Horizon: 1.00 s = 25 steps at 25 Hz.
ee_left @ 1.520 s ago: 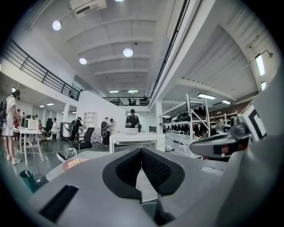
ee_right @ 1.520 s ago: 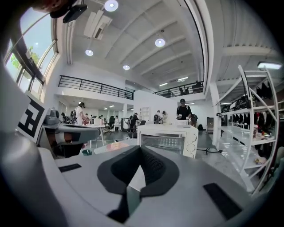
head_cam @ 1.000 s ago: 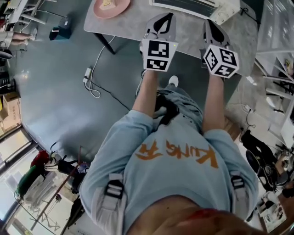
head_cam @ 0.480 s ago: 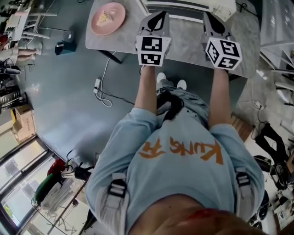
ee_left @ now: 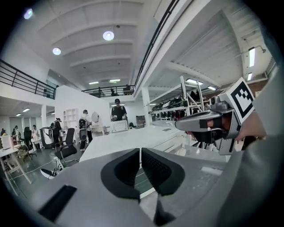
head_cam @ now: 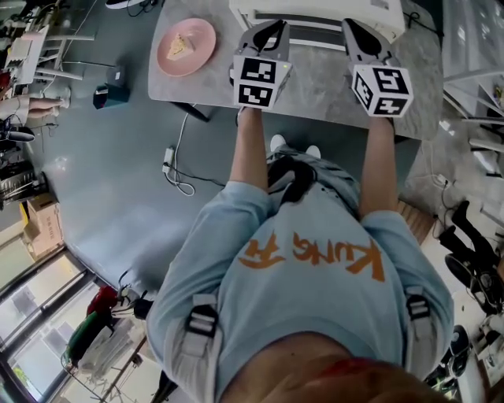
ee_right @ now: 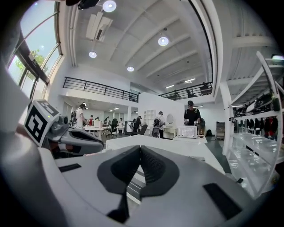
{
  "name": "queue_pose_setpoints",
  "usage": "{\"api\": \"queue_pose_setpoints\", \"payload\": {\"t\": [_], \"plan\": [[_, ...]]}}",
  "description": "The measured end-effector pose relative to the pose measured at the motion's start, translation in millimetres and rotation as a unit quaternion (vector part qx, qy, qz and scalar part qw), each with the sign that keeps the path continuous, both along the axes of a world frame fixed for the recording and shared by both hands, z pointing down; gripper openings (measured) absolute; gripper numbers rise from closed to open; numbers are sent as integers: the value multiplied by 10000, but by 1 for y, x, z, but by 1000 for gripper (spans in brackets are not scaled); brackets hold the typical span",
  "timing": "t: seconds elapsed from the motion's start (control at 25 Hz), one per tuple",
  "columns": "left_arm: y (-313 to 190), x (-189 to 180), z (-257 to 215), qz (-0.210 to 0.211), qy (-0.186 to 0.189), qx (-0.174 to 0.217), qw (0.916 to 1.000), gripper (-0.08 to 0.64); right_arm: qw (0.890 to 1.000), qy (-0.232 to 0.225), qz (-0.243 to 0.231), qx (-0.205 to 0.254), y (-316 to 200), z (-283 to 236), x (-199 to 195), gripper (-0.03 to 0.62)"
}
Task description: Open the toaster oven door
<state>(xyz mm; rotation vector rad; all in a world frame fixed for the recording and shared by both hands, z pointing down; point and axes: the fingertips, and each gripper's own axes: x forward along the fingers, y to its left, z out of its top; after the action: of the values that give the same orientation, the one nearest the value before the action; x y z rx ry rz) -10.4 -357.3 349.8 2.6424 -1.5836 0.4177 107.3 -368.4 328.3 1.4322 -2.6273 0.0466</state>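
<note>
The white toaster oven (head_cam: 315, 12) stands at the table's far edge, cut off by the top of the head view; its door is not visible. My left gripper (head_cam: 270, 35) and right gripper (head_cam: 356, 31) are held side by side over the grey table (head_cam: 315, 79), pointing at the oven's front. Both are shut with nothing between their pads. In the left gripper view the shut jaws (ee_left: 140, 151) face the oven's white top (ee_left: 128, 139), and the right gripper (ee_left: 205, 124) shows at the right. The right gripper view shows its closed jaws (ee_right: 139, 150) and the oven's top (ee_right: 173, 145).
A pink plate (head_cam: 187, 46) with a cake slice sits on the table's left end. A cable and plug (head_cam: 170, 161) lie on the grey floor below it. Shelving (head_cam: 472, 63) stands at the right. Several people stand far off in the hall (ee_right: 191, 116).
The table and the toaster oven have slid further into the head view, and the whole plate now shows. Both grippers stay shut, now over the table closer to the oven.
</note>
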Motion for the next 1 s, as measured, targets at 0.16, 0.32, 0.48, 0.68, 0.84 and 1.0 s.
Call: {"api": "queue_pose_setpoints", "payload": {"t": [0.16, 0.32, 0.48, 0.68, 0.84, 1.0], "plan": [[-4, 10, 7, 318, -231, -80, 9992, 3, 9978, 518, -414, -34, 2, 6, -16, 0], [-8, 9, 24, 666, -743, -278, 9946, 6, 9903, 1104, -830, -162, 2, 19, -32, 34], [-11, 9, 37, 1015, -1436, -356, 9838, 52, 9773, 1617, -1326, -337, 4, 36, -42, 37], [-12, 15, 44, 1601, -2349, -338, 9581, 103, 9533, 2491, -1672, -353, 3, 51, -48, 60], [-17, 12, 55, 1950, -2886, -348, 9367, 107, 9228, 3322, -1903, -434, -1, 72, -46, 84], [-28, 7, 71, 2187, -3250, -430, 9191, 107, 9009, 3804, -2025, -518, -10, 86, -46, 103]]}}
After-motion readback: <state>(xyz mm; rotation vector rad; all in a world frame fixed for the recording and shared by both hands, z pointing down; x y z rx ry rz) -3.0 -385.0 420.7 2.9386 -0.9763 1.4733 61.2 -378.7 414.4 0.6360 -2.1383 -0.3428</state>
